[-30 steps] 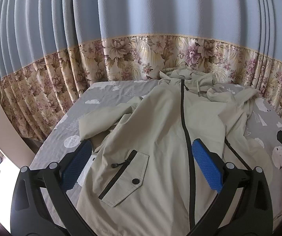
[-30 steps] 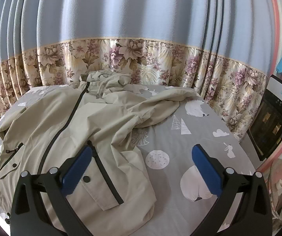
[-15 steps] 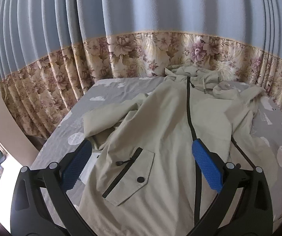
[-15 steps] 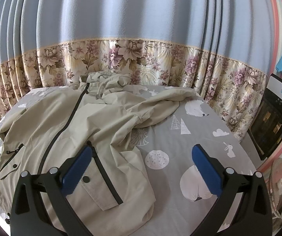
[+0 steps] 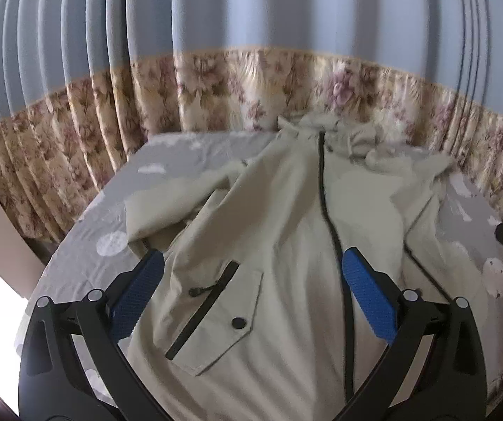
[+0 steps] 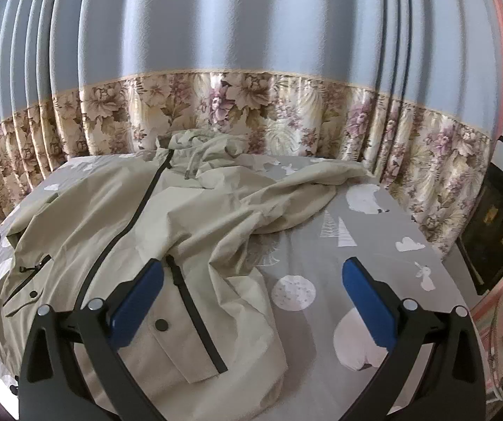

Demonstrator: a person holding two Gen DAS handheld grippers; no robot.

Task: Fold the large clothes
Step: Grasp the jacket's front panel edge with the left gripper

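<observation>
The jacket (image 5: 286, 245) lies zipped and front-up across the bed (image 6: 374, 245), sleeves rumpled beside it. The left gripper (image 5: 249, 289) and right gripper (image 6: 249, 289) hover spread, empty, likely choosing grasp points.

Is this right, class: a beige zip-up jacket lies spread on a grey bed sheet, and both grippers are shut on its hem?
Not quite. The jacket does lie spread on the grey sheet, but neither gripper is shut on it. In the left wrist view the left gripper stands open, gripping nothing; the right wrist view shows the right gripper open too.
</observation>
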